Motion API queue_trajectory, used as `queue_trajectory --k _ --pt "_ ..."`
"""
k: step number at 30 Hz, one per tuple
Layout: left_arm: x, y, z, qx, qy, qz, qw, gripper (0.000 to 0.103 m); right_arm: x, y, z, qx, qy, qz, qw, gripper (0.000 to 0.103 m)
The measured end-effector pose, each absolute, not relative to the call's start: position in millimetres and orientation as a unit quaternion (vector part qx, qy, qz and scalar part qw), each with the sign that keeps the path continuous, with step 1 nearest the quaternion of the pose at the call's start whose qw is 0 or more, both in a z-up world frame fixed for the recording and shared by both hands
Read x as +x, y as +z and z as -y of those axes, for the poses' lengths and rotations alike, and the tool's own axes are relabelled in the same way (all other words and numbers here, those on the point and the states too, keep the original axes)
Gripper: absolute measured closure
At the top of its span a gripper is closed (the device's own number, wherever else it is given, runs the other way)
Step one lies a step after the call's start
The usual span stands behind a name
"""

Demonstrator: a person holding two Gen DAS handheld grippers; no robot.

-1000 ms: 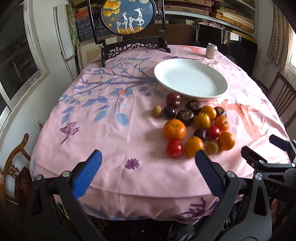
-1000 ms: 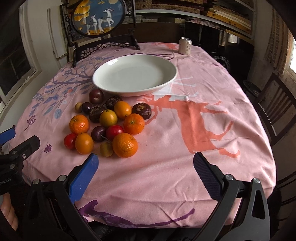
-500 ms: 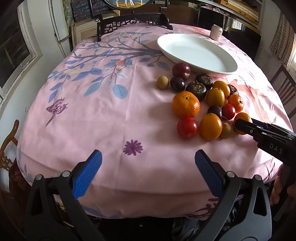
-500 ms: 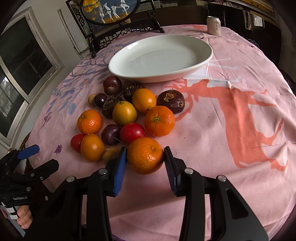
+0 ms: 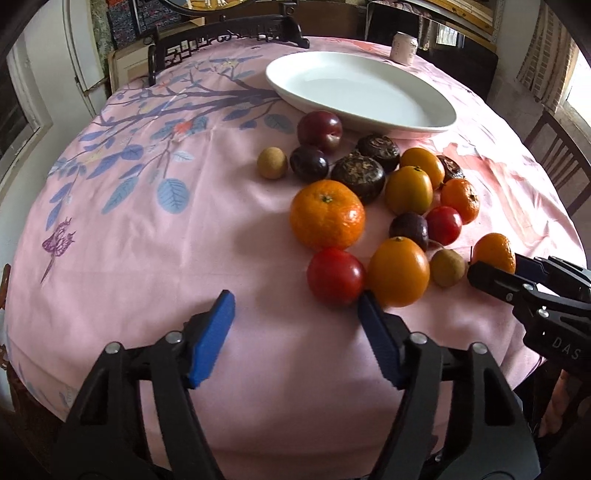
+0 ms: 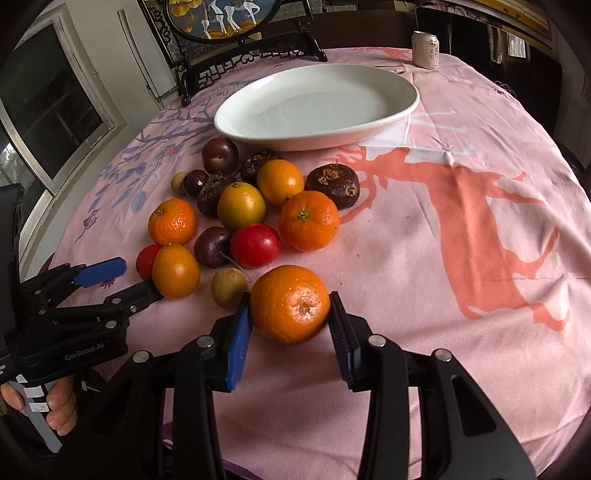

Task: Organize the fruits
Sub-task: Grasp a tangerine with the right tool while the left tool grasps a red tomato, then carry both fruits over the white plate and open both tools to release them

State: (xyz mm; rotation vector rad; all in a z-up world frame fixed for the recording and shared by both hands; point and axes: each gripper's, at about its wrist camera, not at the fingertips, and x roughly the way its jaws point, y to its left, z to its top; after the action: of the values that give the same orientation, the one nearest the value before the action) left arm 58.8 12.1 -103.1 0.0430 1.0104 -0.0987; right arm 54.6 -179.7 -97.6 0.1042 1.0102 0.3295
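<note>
Several fruits lie clustered on the pink tablecloth in front of an empty white plate (image 5: 362,92) (image 6: 317,103). My right gripper (image 6: 291,314) is shut on a mandarin (image 6: 290,303) at the near edge of the cluster; the same mandarin shows in the left wrist view (image 5: 495,253) between the right gripper's fingers. My left gripper (image 5: 295,314) is open, low over the cloth, its right pad (image 5: 376,336) just in front of a red tomato (image 5: 335,276) and an orange fruit (image 5: 398,271). It shows in the right wrist view (image 6: 122,280) too.
Other mandarins (image 5: 327,214) (image 6: 308,220), dark plums (image 5: 319,127), wrinkled passion fruits (image 5: 358,173), and small tan fruits (image 5: 272,162) fill the cluster. A drink can (image 6: 425,50) and a framed ornament stand (image 6: 236,33) sit at the table's far side. Chairs surround the table.
Both grippers moved forward and down toward the fruit. The right jaws closed from loosely around the mandarin onto it. The left jaws narrowed and came up to the red tomato.
</note>
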Motion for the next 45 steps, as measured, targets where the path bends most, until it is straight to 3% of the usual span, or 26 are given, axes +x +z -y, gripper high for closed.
queue_trajectory --k 3,4,5,6,20,25,30,36,42,43,44,45 --pt "62.2 -103.1 -9.0 0.014 -0.057 -0.478 0.876 0.043 53.5 -97.8 183.8 0.054 0.151 -0.482 0.861 0.062" --pt "64.0 -102.6 -8.5 0.009 -0.063 -0.476 0.877 0.052 53.5 -98.3 184.3 0.056 0.151 -0.482 0.861 0.062" --pt "65.0 -101.7 -7.8 0.002 -0.074 -0.476 0.877 0.069 53.5 -98.4 184.6 0.057 0.151 -0.481 0.862 0.062" --pt "66.1 -100.9 -6.4 -0.003 -0.083 -0.477 0.875 0.071 53.7 -98.5 184.3 0.055 0.151 -0.479 0.863 0.062" --pt "63.3 -37.1 -0.3 0.005 -0.103 -0.430 0.897 0.071 58.7 -63.8 194.9 0.054 0.154 -0.442 0.882 0.063" --pt "133.4 -8.4 7.9 0.016 -0.101 -0.429 0.898 0.071 107.8 -35.3 195.6 0.024 0.155 -0.429 0.889 0.063" --pt "245.6 3.9 26.6 0.007 -0.093 -0.457 0.885 0.071 209.9 -16.8 192.2 0.036 0.181 -0.436 0.881 0.063" --pt "345.4 -32.5 45.7 -0.005 -0.075 -0.510 0.857 0.071 323.1 -60.6 190.0 0.031 0.149 -0.497 0.854 0.063" --pt "376.7 -55.9 49.8 -0.015 -0.072 -0.533 0.843 0.070 354.4 -89.8 192.0 0.020 0.147 -0.522 0.840 0.060" --pt "377.8 -54.8 48.9 -0.018 -0.075 -0.530 0.844 0.064 352.8 -89.5 192.5 0.016 0.146 -0.521 0.841 0.057" --pt "376.8 -51.8 47.7 -0.019 -0.075 -0.527 0.846 0.045 350.4 -86.6 193.5 0.012 0.139 -0.517 0.844 0.047" --pt "373.5 -46.0 44.6 -0.022 -0.072 -0.520 0.851 0.038 346.8 -81.7 195.4 0.009 0.134 -0.511 0.849 0.045"
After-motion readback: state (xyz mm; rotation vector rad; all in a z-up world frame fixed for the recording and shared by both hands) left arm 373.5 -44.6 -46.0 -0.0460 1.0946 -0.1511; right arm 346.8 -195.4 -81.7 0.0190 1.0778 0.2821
